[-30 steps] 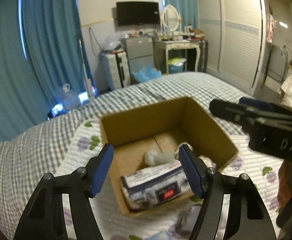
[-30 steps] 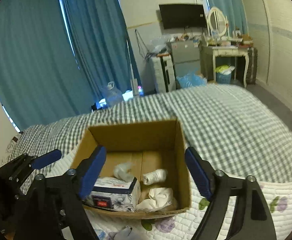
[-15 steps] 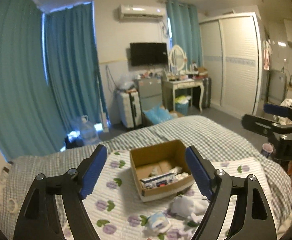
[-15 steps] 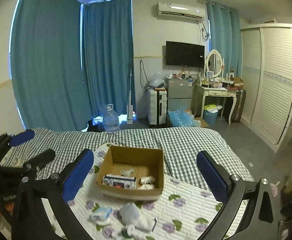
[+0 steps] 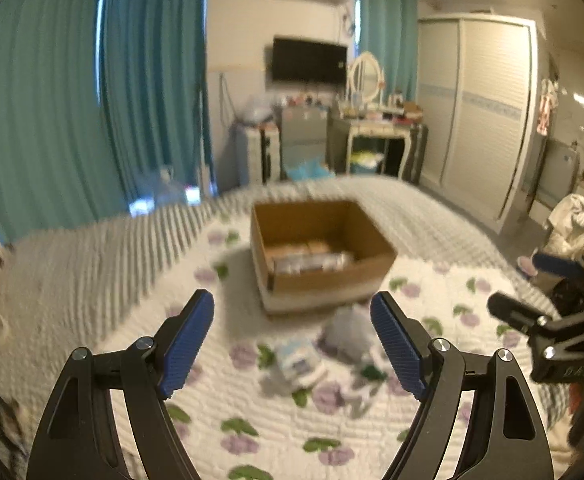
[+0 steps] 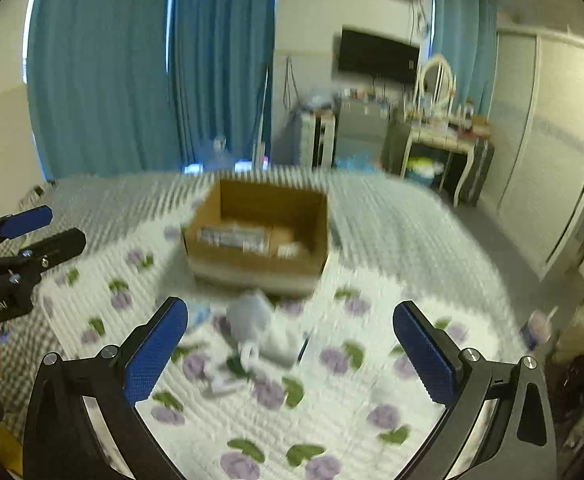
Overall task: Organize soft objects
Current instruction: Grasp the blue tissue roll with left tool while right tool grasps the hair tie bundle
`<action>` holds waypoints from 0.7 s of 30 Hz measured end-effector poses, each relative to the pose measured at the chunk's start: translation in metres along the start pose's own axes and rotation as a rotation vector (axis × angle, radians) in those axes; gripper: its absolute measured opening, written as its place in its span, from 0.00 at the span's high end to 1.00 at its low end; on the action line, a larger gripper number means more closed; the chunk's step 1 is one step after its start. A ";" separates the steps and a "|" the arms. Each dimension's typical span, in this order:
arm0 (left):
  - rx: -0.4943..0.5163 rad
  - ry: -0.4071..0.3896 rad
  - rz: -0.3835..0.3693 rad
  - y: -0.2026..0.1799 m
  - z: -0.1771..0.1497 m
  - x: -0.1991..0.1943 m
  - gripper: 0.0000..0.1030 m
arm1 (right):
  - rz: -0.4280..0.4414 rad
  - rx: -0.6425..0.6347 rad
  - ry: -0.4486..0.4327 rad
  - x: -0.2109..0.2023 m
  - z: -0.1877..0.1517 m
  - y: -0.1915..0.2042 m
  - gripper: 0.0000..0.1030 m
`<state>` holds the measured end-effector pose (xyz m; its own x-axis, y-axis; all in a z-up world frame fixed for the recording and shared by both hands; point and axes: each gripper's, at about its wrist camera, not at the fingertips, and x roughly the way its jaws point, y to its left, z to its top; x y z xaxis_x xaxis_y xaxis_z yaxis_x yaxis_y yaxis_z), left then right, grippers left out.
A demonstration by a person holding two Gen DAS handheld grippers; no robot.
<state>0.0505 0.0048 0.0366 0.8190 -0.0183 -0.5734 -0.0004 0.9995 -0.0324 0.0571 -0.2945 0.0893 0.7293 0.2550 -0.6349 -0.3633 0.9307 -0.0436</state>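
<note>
An open cardboard box (image 5: 320, 248) (image 6: 259, 236) stands on a flowered quilt (image 5: 251, 420) on the bed. A tissue pack (image 5: 308, 262) (image 6: 231, 236) lies inside it with other pale items. In front of the box lie a grey-white soft bundle (image 5: 348, 334) (image 6: 251, 316), a small pale-blue packet (image 5: 298, 364) and white cloth pieces (image 6: 227, 380). My left gripper (image 5: 291, 299) hangs open above these loose things, short of the box, holding nothing. My right gripper (image 6: 291, 306) is open wide over the same spot, also with nothing between its fingers. Everything is blurred by motion.
The quilt lies on a grey checked bedspread (image 5: 91, 264). Each gripper shows in the other's view: the right one (image 5: 532, 312) at the right, the left one (image 6: 27, 236) at the left. Blue curtains, a dresser and a wardrobe (image 5: 488, 120) stand beyond the bed.
Both grippers have pulled back from inside the box to well short of it and opened wider. The tissue pack stayed in the box.
</note>
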 end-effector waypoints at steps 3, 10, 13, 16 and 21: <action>0.011 0.080 0.013 -0.002 -0.029 0.030 0.20 | 0.024 0.010 0.059 0.043 -0.033 0.006 0.00; -0.005 0.237 0.005 0.014 -0.077 0.090 0.21 | 0.112 -0.032 0.200 0.131 -0.085 0.032 0.00; -0.008 0.278 0.006 0.020 -0.089 0.101 0.21 | 0.131 -0.041 0.241 0.160 -0.096 0.041 0.00; 0.008 0.296 -0.007 0.020 -0.095 0.109 0.21 | 0.158 -0.025 0.263 0.180 -0.104 0.046 0.00; 0.026 0.334 -0.034 0.015 -0.101 0.120 0.21 | 0.154 -0.009 0.282 0.196 -0.109 0.048 0.16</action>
<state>0.0911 0.0146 -0.1155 0.5854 -0.0551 -0.8089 0.0416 0.9984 -0.0380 0.1197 -0.2286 -0.1212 0.4764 0.3083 -0.8234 -0.4624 0.8844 0.0636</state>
